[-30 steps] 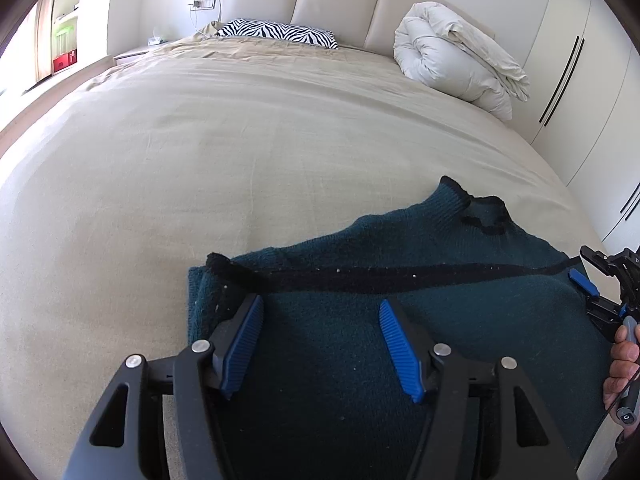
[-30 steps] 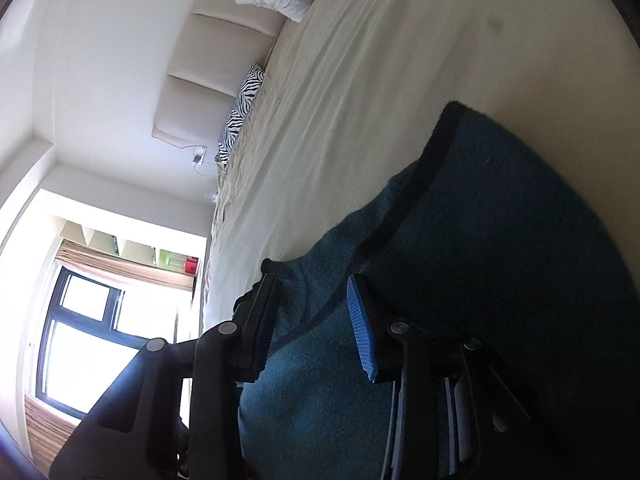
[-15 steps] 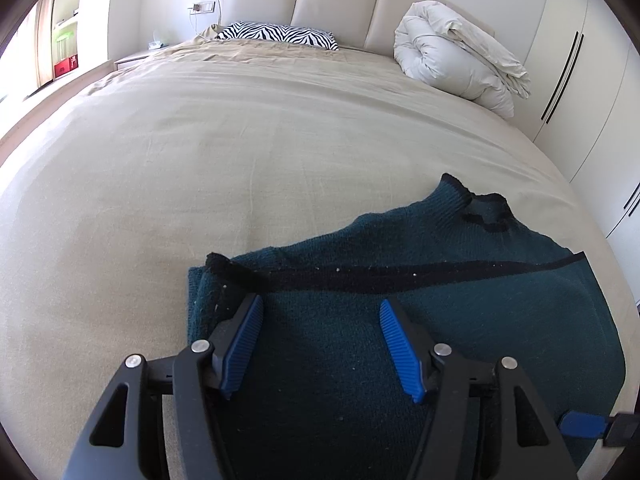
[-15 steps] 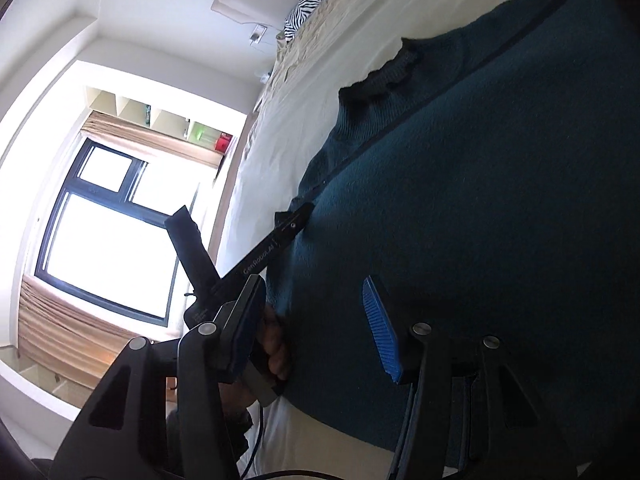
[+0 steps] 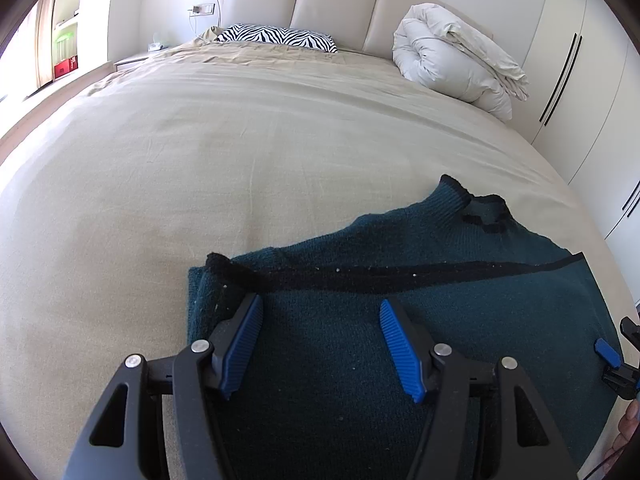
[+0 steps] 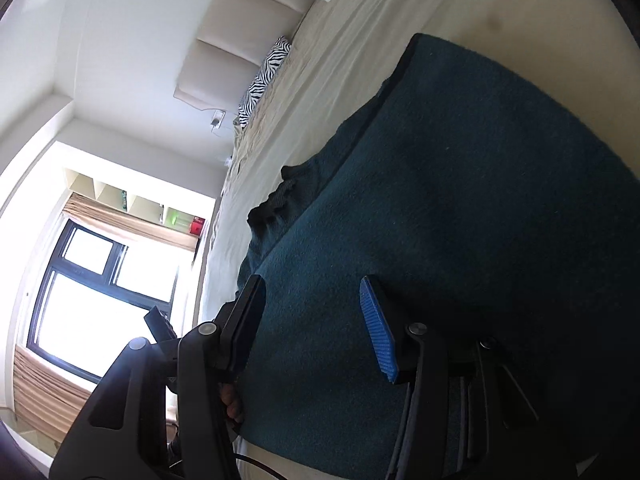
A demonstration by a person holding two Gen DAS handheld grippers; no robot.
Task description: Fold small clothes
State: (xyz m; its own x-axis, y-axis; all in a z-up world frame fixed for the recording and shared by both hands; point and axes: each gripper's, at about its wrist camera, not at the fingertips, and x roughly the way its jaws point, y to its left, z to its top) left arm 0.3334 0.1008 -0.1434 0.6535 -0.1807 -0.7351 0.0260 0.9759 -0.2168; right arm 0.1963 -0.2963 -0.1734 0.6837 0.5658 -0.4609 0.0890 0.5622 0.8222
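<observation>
A dark teal knit sweater [image 5: 480,300] with black trim lies flat on the bed, partly folded, collar toward the far right. My left gripper [image 5: 320,308] hovers open over its left part, blue pads apart, nothing between them. At the right rim of the left wrist view, my right gripper [image 5: 606,352] shows by the sweater's right side. In the right wrist view the right gripper [image 6: 312,284] hangs over the sweater [image 6: 460,180]; its jaws are closing, with only flat cloth below and no fold pinched.
The beige bed [image 5: 200,160] stretches far and left of the sweater. A rolled white duvet [image 5: 452,56] and a zebra pillow [image 5: 276,36] lie by the headboard. White wardrobe doors [image 5: 580,80] stand at the right. A bright window [image 6: 100,300] is on the left side.
The right gripper swung off toward the sweater's near right corner, then came back along its right side, jaws wider than a second ago. The left gripper and the sweater have not moved.
</observation>
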